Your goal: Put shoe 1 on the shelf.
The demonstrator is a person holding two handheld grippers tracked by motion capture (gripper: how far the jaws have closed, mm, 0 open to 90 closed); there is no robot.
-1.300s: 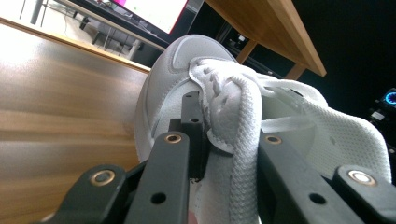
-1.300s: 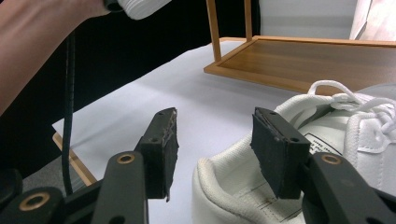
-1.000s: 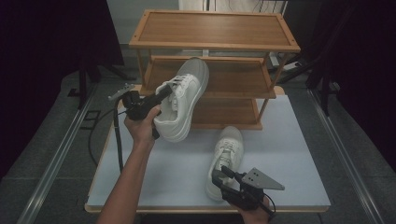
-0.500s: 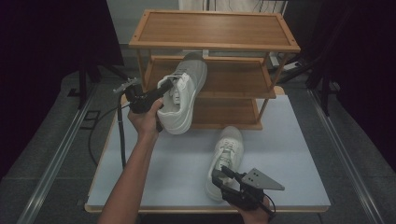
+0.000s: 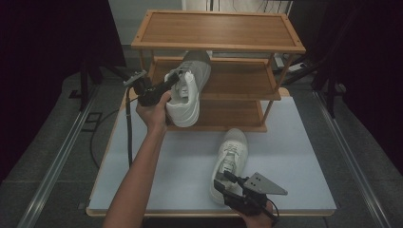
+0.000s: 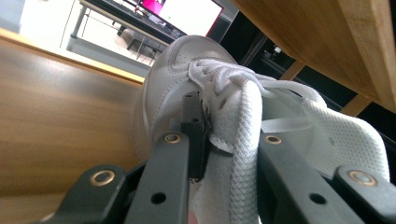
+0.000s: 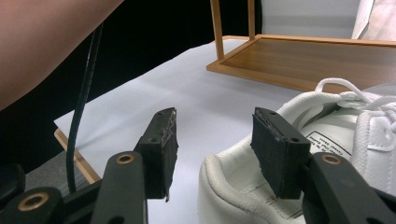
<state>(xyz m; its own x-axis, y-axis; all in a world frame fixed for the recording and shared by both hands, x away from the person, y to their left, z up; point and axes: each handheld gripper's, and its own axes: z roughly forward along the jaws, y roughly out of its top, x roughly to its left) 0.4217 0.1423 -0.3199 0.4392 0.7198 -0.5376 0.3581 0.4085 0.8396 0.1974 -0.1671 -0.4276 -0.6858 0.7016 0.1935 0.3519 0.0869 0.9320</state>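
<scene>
A white sneaker [image 5: 187,92] hangs in the air with my left gripper [image 5: 177,81] shut on its collar and tongue. Its toe reaches in over the middle shelf of the wooden rack [image 5: 218,31]. In the left gripper view the black jaws of the left gripper [image 6: 229,136] pinch the padded collar of the sneaker [image 6: 187,70], just above the middle shelf board [image 6: 56,102]. A second white sneaker [image 5: 231,154] lies on the white table [image 5: 294,156]. My right gripper [image 5: 221,184] stands open at its heel. In the right gripper view the right gripper [image 7: 217,144] straddles the heel rim of that second sneaker [image 7: 327,135] without pressing it.
The rack has three wooden shelves, and its bottom shelf [image 7: 317,56] rests on the table behind the second sneaker. A black cable [image 5: 128,128] trails from the left gripper down the table's left side. The person's left forearm [image 7: 46,42] crosses above the table.
The left hand has carried the sneaker to the right and a little up toward the rack, so its toe now lies further in over the middle shelf. The right gripper has stayed put.
</scene>
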